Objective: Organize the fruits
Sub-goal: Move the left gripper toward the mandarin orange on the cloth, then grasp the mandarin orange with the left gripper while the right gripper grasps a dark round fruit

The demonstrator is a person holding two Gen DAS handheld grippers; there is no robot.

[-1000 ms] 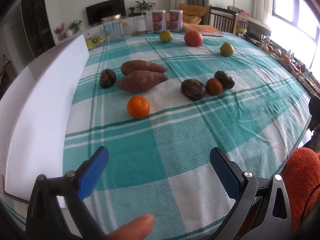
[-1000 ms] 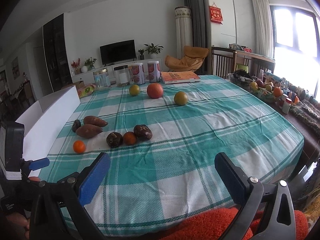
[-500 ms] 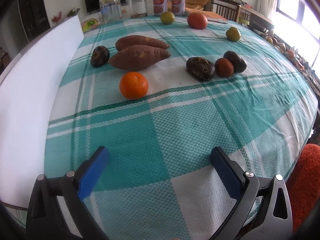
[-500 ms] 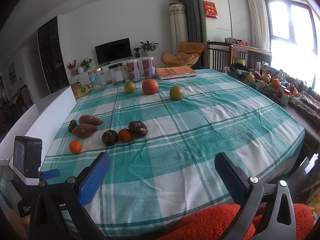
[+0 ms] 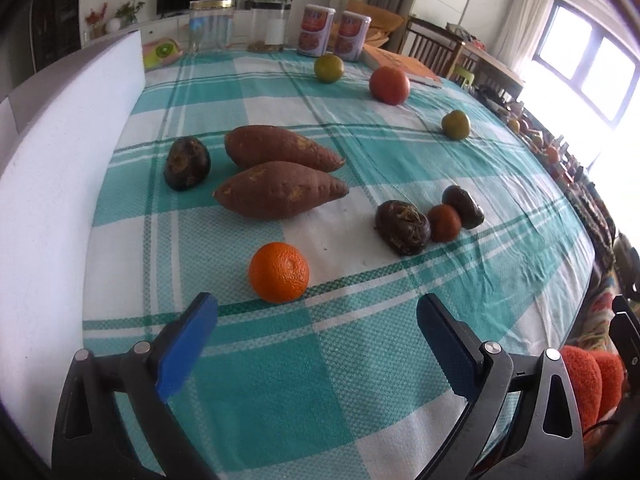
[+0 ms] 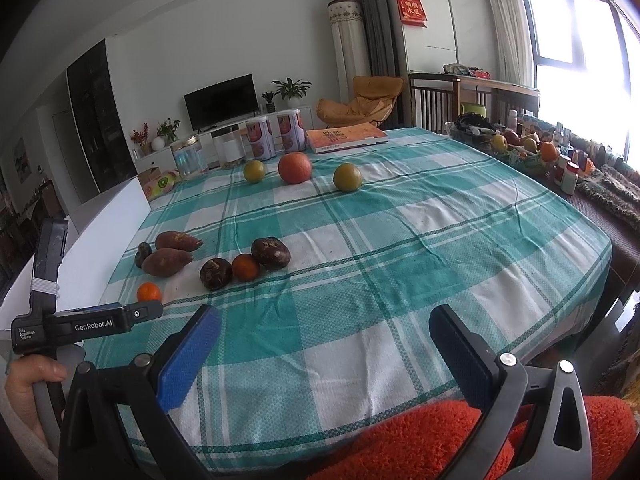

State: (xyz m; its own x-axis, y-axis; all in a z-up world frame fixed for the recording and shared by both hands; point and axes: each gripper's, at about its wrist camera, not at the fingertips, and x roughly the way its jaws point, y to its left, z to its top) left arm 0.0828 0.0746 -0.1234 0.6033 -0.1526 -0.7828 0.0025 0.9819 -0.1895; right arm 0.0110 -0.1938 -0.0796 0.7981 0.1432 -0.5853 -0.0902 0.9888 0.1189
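My left gripper [image 5: 316, 320] is open and empty, low over the checked tablecloth. A small orange [image 5: 279, 273] lies just ahead of its fingertips, apart from them. Behind it lie two sweet potatoes [image 5: 280, 194], a dark round fruit [image 5: 186, 163] at their left, and to the right two dark fruits [image 5: 402, 227] with a small reddish orange [image 5: 444, 223] between them. Far back sit a green fruit [image 5: 328, 68], a large red-orange fruit [image 5: 389, 85] and another green fruit [image 5: 455, 124]. My right gripper [image 6: 324, 326] is open and empty over the table's near edge; the left gripper's body [image 6: 86, 322] shows at its left.
A white foam board [image 5: 60, 168] runs along the table's left edge. Two cans [image 5: 334, 36], glass jars [image 5: 210, 24] and an orange book [image 6: 344, 138] stand at the far end. A cluttered side shelf [image 6: 532, 152] lies at the right. An orange fuzzy sleeve [image 6: 420, 440] is near the front.
My left gripper has moved forward and lower toward the small orange, which now looms larger just ahead. The right gripper has stayed nearly still. Both remain open.
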